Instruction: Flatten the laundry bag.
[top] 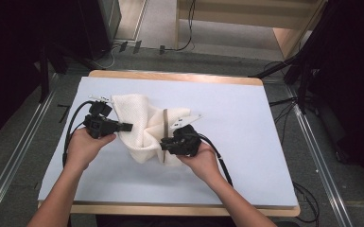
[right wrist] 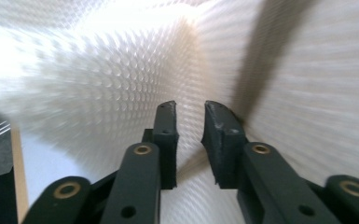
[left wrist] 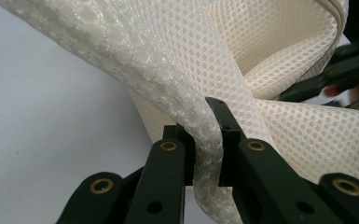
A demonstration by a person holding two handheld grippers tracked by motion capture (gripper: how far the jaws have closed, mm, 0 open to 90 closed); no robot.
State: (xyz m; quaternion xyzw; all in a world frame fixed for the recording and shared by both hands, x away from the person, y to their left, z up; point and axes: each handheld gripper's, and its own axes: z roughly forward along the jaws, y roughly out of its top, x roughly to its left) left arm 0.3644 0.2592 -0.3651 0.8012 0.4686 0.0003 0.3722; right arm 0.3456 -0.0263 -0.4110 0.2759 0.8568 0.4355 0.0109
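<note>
A cream mesh cloth (top: 137, 118) lies crumpled on the white table top (top: 250, 142), with a dark band (top: 164, 124) across its right part. My left gripper (top: 126, 126) is at the cloth's left edge. In the left gripper view its jaws (left wrist: 196, 117) are clamped on a thick rolled fold of the cloth (left wrist: 261, 46). My right gripper (top: 164, 144) is at the cloth's lower right edge. Its jaws (right wrist: 189, 109) stand a narrow gap apart, pointing into the blurred cloth (right wrist: 98, 60) beside the dark band (right wrist: 265, 56). I see no fold pinched between them.
The table's right half and front strip are bare white. White tags (top: 189, 119) stick out near the cloth. Cables (top: 71, 127) trail from both grippers. Dark stands (top: 307, 71) and floor rails (top: 321, 156) flank the table.
</note>
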